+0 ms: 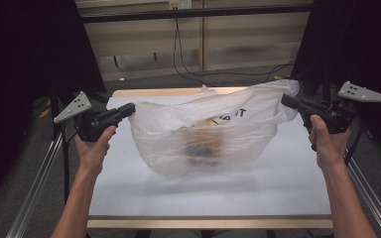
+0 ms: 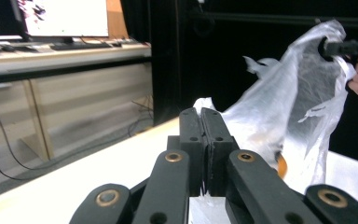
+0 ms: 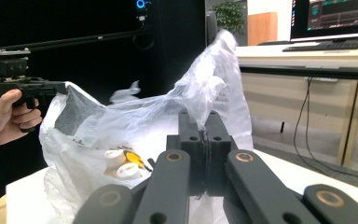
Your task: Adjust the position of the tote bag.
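The plastic bag (image 1: pixel 213 134) hangs stretched between both grippers above the middle of the desk (image 1: pixel 287 188), nearer its far edge; the left gripper (image 1: pixel 129 108) and right gripper (image 1: pixel 286 101) each pinch a handle, jaws clamped tight

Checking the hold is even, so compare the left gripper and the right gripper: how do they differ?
The left gripper pinches the plastic bag at its left edge; the right gripper pinches the opposite edge. The left gripper sits a little lower in the high view than the right gripper. The left gripper's grey plate tilts steeply, the right gripper's lies flatter. Both are shut on the film, stretching the bag open above the table.
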Demonstrator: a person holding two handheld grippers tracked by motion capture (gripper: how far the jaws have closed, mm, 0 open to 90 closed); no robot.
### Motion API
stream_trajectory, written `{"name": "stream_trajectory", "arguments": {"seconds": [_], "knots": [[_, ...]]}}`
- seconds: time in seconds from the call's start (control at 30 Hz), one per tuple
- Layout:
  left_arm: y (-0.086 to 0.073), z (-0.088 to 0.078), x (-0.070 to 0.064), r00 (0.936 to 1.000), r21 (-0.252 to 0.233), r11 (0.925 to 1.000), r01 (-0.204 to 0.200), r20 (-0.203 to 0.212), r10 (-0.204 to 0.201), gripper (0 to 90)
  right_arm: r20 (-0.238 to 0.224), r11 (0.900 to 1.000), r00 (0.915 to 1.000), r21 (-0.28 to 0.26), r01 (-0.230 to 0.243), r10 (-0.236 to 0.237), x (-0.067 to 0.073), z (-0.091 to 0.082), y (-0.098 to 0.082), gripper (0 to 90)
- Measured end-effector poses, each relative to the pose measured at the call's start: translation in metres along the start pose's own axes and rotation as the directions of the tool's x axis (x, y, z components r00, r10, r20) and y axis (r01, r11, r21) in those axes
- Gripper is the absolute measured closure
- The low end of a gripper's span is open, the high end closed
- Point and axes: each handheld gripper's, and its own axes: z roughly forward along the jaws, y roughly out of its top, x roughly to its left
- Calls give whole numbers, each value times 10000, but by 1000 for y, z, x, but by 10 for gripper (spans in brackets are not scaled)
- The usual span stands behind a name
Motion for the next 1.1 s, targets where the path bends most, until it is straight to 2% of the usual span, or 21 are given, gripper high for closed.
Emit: {"name": "stream_trajectory", "arguments": {"seconds": [0.13,0.2,0.27,0.3,0.4,0.57,0.67,0.83,0.93,0.97,1.07,1.1], "knots": [[-10,4,0,9998,146,9998,114,143,-116,887,-195,9997,9998,229,-27,32,1,1,-10,890],[-13,6,1,9999,354,9993,88,59,-91,887,-219,9994,9997,329,-66,73,3,2,-15,890],[-14,5,2,10000,358,9993,65,11,-65,887,-277,9994,9996,338,-90,99,3,2,-21,891],[-14,5,3,9999,359,9993,66,93,-69,887,-271,9993,9995,344,-129,138,2,2,-24,890],[-16,4,5,10000,490,9988,-75,-11,76,887,-307,9988,9990,377,-306,318,-2,4,-32,890],[-26,4,12,9998,740,9971,173,-111,-166,888,-332,9972,9977,491,-571,587,-9,8,-40,890],[-31,4,17,9999,966,9952,139,-67,-133,888,-316,9957,9974,675,-629,651,-10,10,-44,890],[-43,4,24,9994,1298,9911,289,-208,-265,888,-258,9944,9978,876,-582,607,-9,13,-48,891],[-46,5,26,9985,1530,9879,271,-501,-197,888,-306,9928,9980,1082,-522,558,-9,17,-51,890],[-47,5,28,9992,1473,9887,263,-344,-215,888,-283,9923,9980,1119,-525,560,-9,19,-52,890],[-51,6,30,9990,1543,9875,319,-343,-269,889,-255,9900,9984,1333,-457,496,-9,23,-55,890],[-52,6,31,9984,1690,9850,341,-496,-261,890,-231,9889,9985,1415,-459,497,-9,24,-57,890]]}}
